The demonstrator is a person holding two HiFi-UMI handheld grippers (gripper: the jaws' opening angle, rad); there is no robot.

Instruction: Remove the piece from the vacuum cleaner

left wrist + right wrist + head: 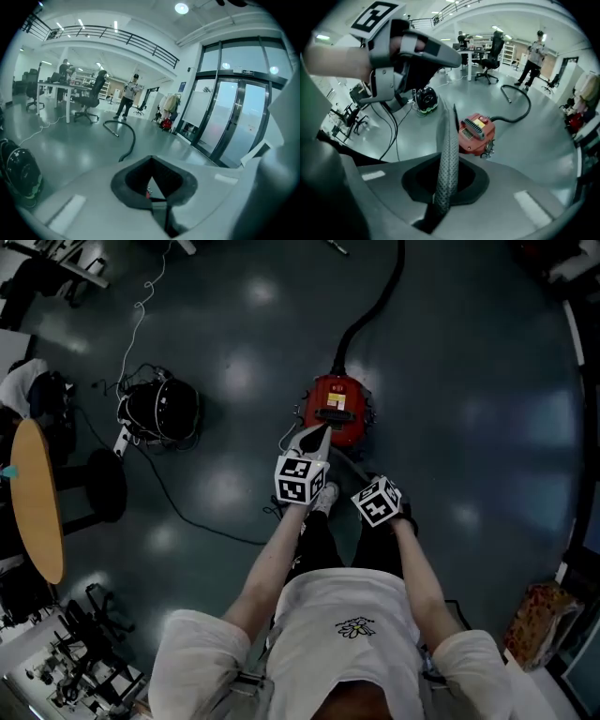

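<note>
A red vacuum cleaner (pixel 337 411) stands on the dark floor in front of my feet, with a black handle and a yellow label on top. Its black hose (pixel 373 298) runs away from it. In the right gripper view the vacuum (pixel 476 133) lies just beyond the jaws and the hose (pixel 520 110) curls behind it. My left gripper (pixel 316 438) hovers over the vacuum's near edge, its jaws drawn to a point, holding nothing. My right gripper (pixel 452 111) is shut and empty, a little nearer to me on the right. The left gripper view shows only the hose (pixel 126 137).
A black helmet-like object (pixel 161 411) with tangled cables sits on the floor at the left. A cable (pixel 199 518) trails toward my feet. A round wooden table (pixel 37 502) and black stool (pixel 103 486) stand far left. A person (pixel 127 97) and office chairs are far off.
</note>
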